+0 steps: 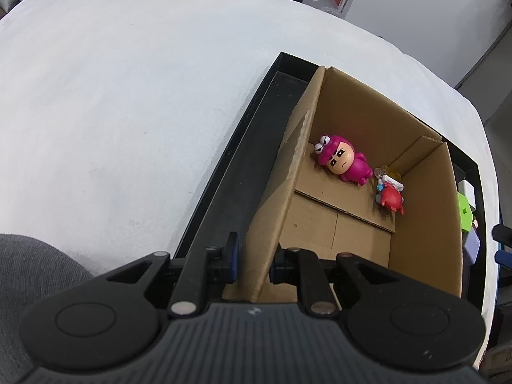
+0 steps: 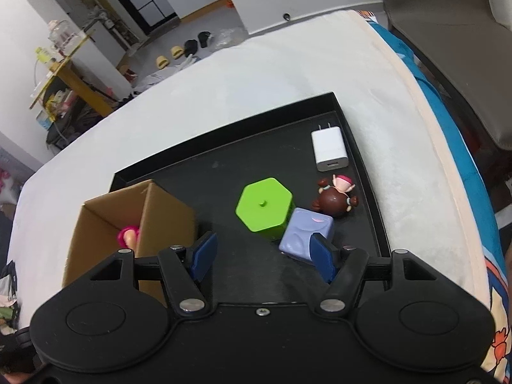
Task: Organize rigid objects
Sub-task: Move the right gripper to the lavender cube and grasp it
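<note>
L black two-finger tool (image 1: 252, 260) is seen clamped on the near wall of the brown cardboard box (image 1: 272, 211), one finger (image 1: 231, 251) outside, the other inside. R black two-finger tool (image 2: 260, 254), w/ blue pads (image 2: 203, 252), is held wide apart, tilted down, nothing gripped. A grey-sleeved arm (image 1: 28, 272) is seen at lower left.

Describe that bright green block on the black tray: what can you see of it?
The green block is a hexagonal prism of glossy, plastic-looking material, with a small nub at the centre of its flat top. It stands upright on the black tray, outside the cardboard box. A lilac cube seems to press against its near right side. The open right gripper is nearby, not touching it.
</note>
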Demonstrator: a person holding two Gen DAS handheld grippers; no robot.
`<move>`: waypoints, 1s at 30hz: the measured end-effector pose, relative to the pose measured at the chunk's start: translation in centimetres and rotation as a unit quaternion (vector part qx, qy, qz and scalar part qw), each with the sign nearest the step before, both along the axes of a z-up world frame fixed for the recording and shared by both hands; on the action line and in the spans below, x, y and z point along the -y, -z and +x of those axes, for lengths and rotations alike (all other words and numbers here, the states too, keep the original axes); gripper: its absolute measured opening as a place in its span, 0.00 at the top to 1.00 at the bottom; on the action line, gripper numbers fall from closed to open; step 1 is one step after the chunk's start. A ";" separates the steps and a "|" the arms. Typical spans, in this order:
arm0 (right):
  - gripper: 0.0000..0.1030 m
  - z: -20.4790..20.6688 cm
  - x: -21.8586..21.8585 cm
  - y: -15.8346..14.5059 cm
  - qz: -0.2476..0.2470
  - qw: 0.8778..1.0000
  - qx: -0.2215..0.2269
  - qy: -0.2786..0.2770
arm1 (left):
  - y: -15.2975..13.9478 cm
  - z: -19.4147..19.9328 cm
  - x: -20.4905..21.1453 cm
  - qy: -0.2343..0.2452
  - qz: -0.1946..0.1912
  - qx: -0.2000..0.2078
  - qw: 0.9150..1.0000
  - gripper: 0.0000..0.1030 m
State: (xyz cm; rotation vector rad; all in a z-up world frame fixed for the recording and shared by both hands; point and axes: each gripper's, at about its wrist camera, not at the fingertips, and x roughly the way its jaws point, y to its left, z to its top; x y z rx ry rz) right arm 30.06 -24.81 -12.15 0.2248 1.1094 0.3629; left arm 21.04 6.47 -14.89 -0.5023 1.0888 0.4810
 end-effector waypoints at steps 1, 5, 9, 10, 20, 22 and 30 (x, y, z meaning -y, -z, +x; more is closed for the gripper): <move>0.39 0.1 0.0 0.3 -0.004 1.000 -0.003 0.002 | 0.0 0.0 0.0 0.001 -0.001 0.000 1.000 0.84; 0.42 0.8 -0.1 1.8 -0.023 0.999 -0.017 0.018 | 0.1 0.0 -0.1 0.003 -0.004 -0.001 1.000 0.84; 0.44 1.6 0.0 3.1 -0.033 0.999 -0.029 0.032 | 0.2 0.1 -0.1 0.007 -0.005 -0.002 1.000 0.84; 0.44 1.7 0.0 3.4 -0.038 0.998 -0.032 0.035 | 0.3 0.1 -0.1 0.008 -0.005 -0.003 1.000 0.84; 0.55 2.5 -0.2 5.4 -0.050 0.997 -0.040 0.043 | 0.6 0.1 0.4 0.012 -0.011 -0.005 1.000 0.84; 0.57 2.3 -0.3 5.4 -0.054 0.997 -0.035 0.039 | 0.7 -0.1 0.4 0.015 -0.010 -0.006 1.000 0.84; 0.58 0.8 -0.2 5.1 -0.059 0.997 -0.044 0.018 | 0.9 0.0 0.1 0.020 -0.010 -0.011 1.000 0.84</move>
